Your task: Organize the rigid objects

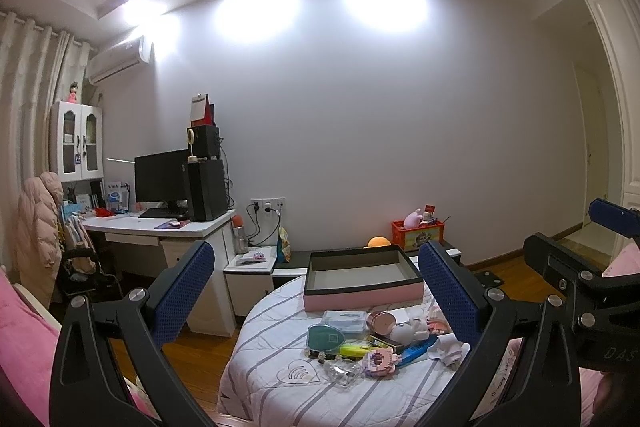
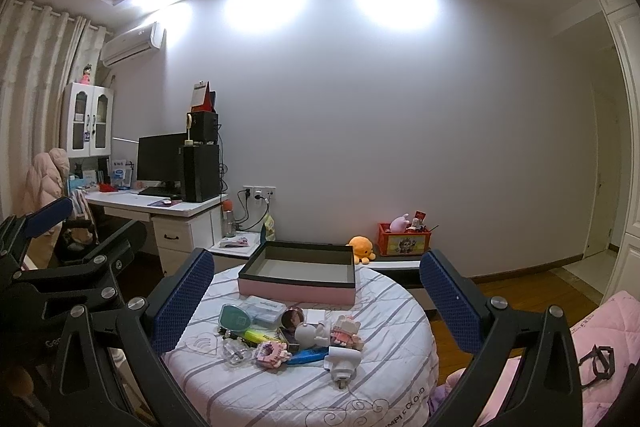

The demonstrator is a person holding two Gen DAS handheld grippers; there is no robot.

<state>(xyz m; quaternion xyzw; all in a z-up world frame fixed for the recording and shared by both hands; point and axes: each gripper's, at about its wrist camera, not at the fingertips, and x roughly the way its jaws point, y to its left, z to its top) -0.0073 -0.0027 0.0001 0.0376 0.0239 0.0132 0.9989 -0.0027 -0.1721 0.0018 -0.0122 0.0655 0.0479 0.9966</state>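
A pile of small rigid objects lies on a round table under a striped white cloth (image 2: 380, 379): a teal heart-shaped case (image 2: 235, 317), a yellow highlighter (image 2: 258, 335), a white figurine (image 2: 310, 334), a white plug adapter (image 2: 342, 361) and a clear heart box (image 1: 340, 371). An open pink box with a dark rim (image 2: 298, 273), empty inside, stands behind them; it also shows in the left wrist view (image 1: 362, 277). My left gripper (image 1: 316, 291) is open above the table's near left. My right gripper (image 2: 316, 299) is open over the pile. Both hold nothing.
A white desk (image 2: 160, 207) with monitor and computer tower stands at the left. A low shelf behind the table holds an orange plush (image 2: 361, 247) and a red crate (image 2: 404, 241). Pink bedding (image 2: 600, 347) lies at the right. Wooden floor surrounds the table.
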